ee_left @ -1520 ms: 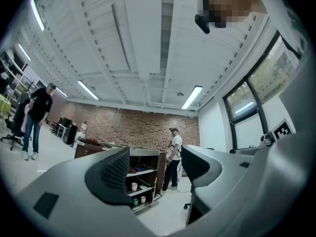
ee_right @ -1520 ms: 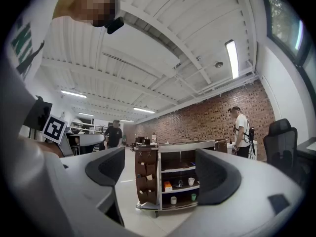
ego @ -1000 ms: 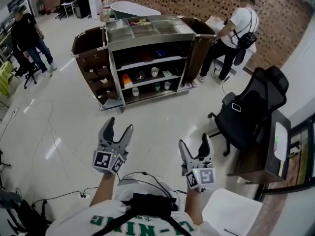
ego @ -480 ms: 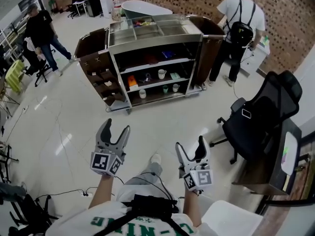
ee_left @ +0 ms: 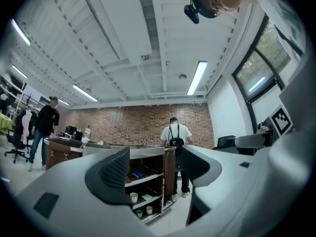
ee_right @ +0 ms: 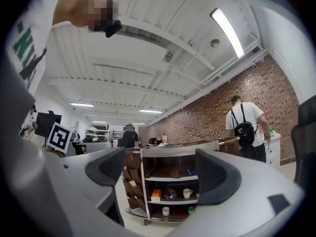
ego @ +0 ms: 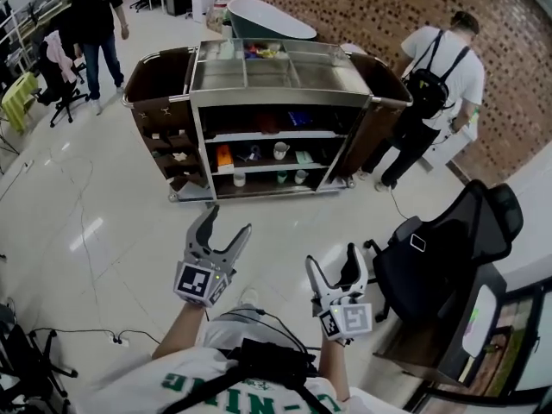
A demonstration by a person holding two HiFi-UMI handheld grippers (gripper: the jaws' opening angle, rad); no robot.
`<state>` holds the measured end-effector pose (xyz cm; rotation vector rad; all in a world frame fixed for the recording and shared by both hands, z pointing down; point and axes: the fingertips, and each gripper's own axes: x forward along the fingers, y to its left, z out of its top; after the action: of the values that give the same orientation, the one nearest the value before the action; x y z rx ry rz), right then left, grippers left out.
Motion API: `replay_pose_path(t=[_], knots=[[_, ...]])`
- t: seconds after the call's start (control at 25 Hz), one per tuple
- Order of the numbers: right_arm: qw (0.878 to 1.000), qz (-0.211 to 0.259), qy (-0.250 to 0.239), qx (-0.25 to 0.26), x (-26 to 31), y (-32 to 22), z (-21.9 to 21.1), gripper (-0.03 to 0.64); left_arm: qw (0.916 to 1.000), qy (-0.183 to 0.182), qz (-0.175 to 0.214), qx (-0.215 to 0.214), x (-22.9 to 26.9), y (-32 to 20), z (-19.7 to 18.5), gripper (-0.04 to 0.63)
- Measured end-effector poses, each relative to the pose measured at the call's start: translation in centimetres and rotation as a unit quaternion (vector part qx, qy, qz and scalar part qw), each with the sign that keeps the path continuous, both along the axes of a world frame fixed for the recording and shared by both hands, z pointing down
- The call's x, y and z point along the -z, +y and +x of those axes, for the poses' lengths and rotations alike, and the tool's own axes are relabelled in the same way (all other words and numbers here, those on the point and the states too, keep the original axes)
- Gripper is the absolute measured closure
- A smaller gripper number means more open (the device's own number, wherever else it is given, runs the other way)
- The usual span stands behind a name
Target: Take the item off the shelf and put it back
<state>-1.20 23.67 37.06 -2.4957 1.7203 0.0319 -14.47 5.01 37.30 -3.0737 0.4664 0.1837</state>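
A steel and brown shelf cart stands on the floor ahead of me, a few steps away. Its open shelves hold a white mug, an orange box, a small white cup and a green cup. My left gripper is held out at the lower middle, open and empty, pointing at the cart. To its right, my right gripper is open too, with nothing between its fingers. The right gripper view frames the cart and mug between the jaws.
A person with a black backpack stands at the cart's right end. Another person in black is at the far left. A black office chair sits close on my right. Cables lie on the floor at the lower left.
I have stepped round to face the cart's open front more squarely. The left gripper has reached forward. The person with the backpack now stands at the cart's right end.
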Motion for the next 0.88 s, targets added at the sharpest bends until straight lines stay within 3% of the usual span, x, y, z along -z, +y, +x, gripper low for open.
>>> replay_pose_path(t=[0.44, 0.64, 0.88], knots=[[0.998, -0.003, 0.036, 0.047, 1.5, -11.4, 5.9, 0.160, 0.9999, 0.004, 0.006, 0.012, -0.2, -7.6, 6.1, 0.282], [0.998, -0.007, 0.022, 0.059, 0.6, -13.8, 8.2, 0.160, 0.9994, -0.014, -0.004, 0.031, -1.2, -10.0, 7.4, 0.282], [0.996, -0.007, 0.002, 0.091, -1.4, -17.0, 13.4, 0.160, 0.9960, -0.016, -0.002, 0.088, -1.6, -13.6, 9.9, 0.282]])
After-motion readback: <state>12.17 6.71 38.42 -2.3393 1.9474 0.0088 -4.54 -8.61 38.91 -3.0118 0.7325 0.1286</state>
